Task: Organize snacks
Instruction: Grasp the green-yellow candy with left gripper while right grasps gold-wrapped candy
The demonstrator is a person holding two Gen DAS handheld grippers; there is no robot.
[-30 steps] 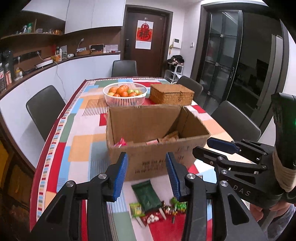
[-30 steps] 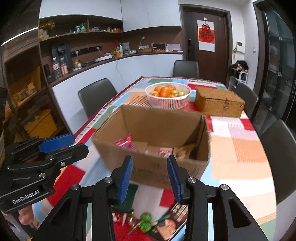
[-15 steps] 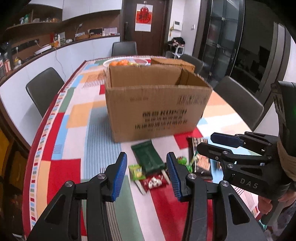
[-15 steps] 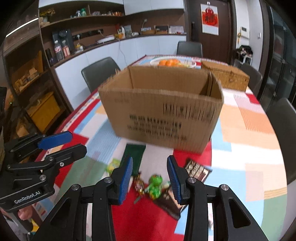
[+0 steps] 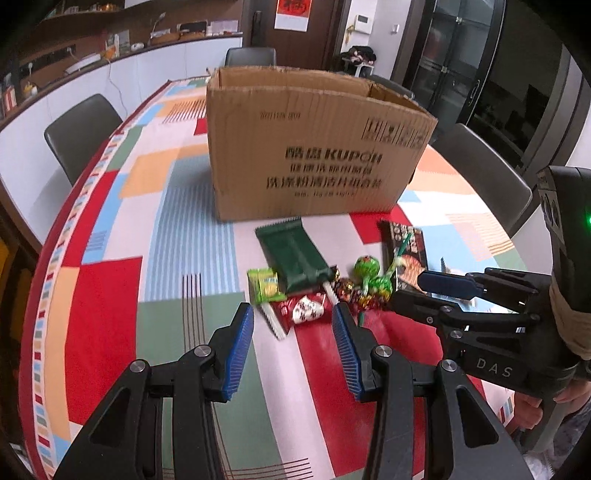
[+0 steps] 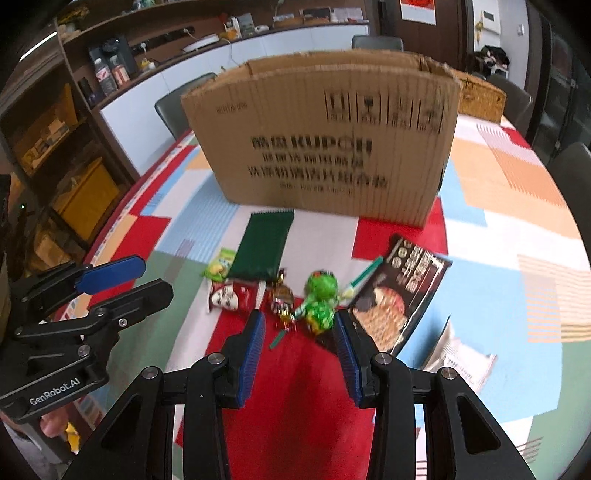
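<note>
A home dining room. A long table (image 5: 110,229) under a bright patchwork cloth stands ringed by dark padded chairs (image 5: 79,129). Along the left wall runs a white counter (image 6: 236,55) with bottles and small appliances, and wooden shelves (image 6: 48,125) hold boxes. At the far end is a dark wooden door (image 5: 295,33) bearing a red paper charm (image 5: 293,13). Glass-fronted cabinets (image 5: 454,59) line the right side.

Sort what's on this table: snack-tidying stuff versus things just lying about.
Job: cardboard box; green packet; lime sachet; red-and-white packet; green lollipops; dark noodle packet.

Lying about: wicker box; chairs; tablecloth.
</note>
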